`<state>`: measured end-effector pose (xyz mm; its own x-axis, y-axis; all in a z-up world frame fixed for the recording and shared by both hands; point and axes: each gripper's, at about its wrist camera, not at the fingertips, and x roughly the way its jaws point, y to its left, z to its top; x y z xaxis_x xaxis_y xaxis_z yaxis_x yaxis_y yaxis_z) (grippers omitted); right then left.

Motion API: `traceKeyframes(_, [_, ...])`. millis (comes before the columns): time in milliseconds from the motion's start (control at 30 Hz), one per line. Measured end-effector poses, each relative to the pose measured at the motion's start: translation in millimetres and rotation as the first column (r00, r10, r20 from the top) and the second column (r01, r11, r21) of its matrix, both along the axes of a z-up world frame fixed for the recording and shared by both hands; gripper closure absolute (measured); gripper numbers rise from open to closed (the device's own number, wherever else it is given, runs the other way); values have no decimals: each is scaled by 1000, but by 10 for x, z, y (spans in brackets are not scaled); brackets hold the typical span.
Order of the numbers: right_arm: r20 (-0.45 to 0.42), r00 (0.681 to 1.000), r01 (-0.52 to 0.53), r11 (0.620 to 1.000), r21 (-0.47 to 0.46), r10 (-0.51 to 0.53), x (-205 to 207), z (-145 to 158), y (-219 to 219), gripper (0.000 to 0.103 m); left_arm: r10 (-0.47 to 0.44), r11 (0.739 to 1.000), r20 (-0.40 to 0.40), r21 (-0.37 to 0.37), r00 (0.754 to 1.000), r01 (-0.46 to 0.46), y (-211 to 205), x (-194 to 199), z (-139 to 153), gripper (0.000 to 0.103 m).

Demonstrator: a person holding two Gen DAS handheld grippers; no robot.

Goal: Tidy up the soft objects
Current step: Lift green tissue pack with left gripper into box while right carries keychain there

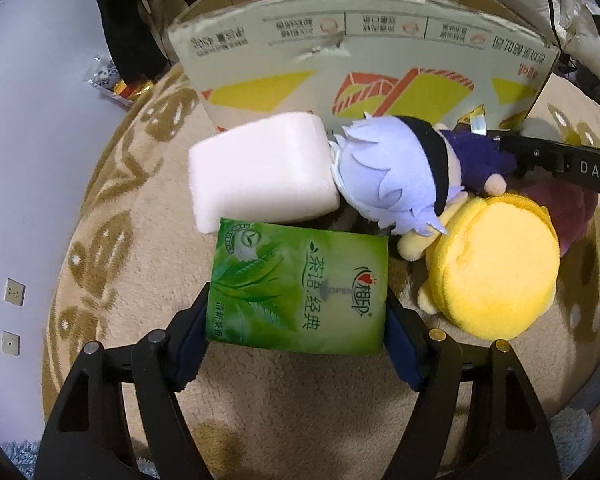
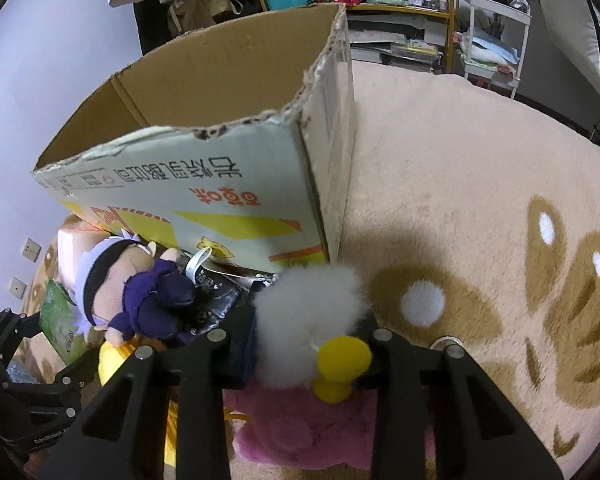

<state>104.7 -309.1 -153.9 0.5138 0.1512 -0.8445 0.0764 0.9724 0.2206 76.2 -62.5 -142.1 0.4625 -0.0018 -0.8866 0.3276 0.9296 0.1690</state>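
While our left gripper point(image 1: 296, 340) clamps the green plastic tissue pack point(image 1: 296, 288) | our right gripper point(image 2: 304, 344) pinches the white-and-pink fluffy plush toy point(image 2: 308, 320) | beside the open cardboard box point(image 2: 228, 200).

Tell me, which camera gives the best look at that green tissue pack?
The left wrist view. There the green tissue pack fills the middle of the picture, its printed face fully visible, sitting between the left gripper fingers. The right wrist view shows only a green sliver at the left edge, mostly hidden behind the doll.
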Motion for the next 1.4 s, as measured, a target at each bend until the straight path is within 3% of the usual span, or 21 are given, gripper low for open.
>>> traceKeyframes(400, [126, 992, 10, 1000, 25, -13, -264, 397, 15, 68, 51, 997, 112, -59, 992, -45, 156, -101, 292, 28])
traceKeyframes(700, [275, 961, -20, 1000, 5, 18, -566, 854, 139, 69, 105, 988, 244, -138, 964, -72, 337, -300, 670, 28])
traceKeyframes(1067, [476, 877, -58, 998, -34, 67, -728, 1507, 280, 68, 86, 988, 434, -152, 897, -22, 298, -419, 1242, 28])
traceKeyframes(1400, [560, 817, -81, 988, -130, 140, -463, 1842, 493, 68, 97, 986, 543, -166, 834, -7, 138, -97, 1693, 28])
